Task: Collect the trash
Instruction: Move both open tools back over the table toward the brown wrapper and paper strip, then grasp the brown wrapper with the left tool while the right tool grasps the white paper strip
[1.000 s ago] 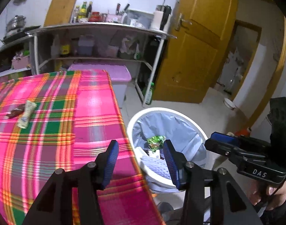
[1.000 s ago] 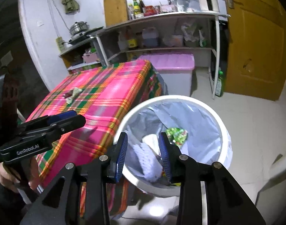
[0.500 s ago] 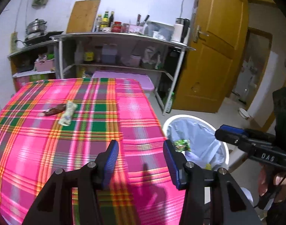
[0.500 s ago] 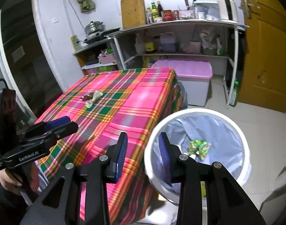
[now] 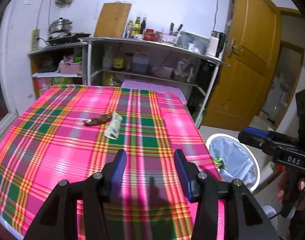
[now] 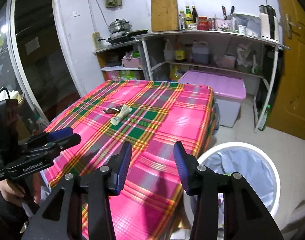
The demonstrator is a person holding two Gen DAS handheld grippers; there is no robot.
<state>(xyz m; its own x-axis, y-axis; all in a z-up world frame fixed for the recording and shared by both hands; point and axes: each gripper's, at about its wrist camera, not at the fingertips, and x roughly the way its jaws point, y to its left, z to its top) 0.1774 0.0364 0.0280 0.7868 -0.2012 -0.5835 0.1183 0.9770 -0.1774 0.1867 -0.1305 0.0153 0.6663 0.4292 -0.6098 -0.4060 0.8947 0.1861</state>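
Note:
Two pieces of trash lie side by side on the pink plaid tablecloth (image 5: 52, 150): a brown wrapper (image 5: 98, 120) and a pale crumpled packet (image 5: 113, 128); both also show in the right wrist view, wrapper (image 6: 112, 110) and packet (image 6: 121, 115). My left gripper (image 5: 150, 169) is open and empty over the table's near part. My right gripper (image 6: 152, 165) is open and empty over the table's near right corner. A white bin (image 5: 252, 160) with a grey liner stands on the floor right of the table, with green trash (image 5: 219, 162) inside.
Metal shelves (image 5: 152, 46) with bottles and jars stand behind the table. A pink-lidded storage box (image 6: 218, 88) sits under them. A yellow door (image 5: 250, 64) is at the right. The left gripper shows at the left of the right wrist view (image 6: 52, 138).
Both grippers swung from over the bin to the left and back over the table. The bin slid to the right edge of both views. Both stayed open.

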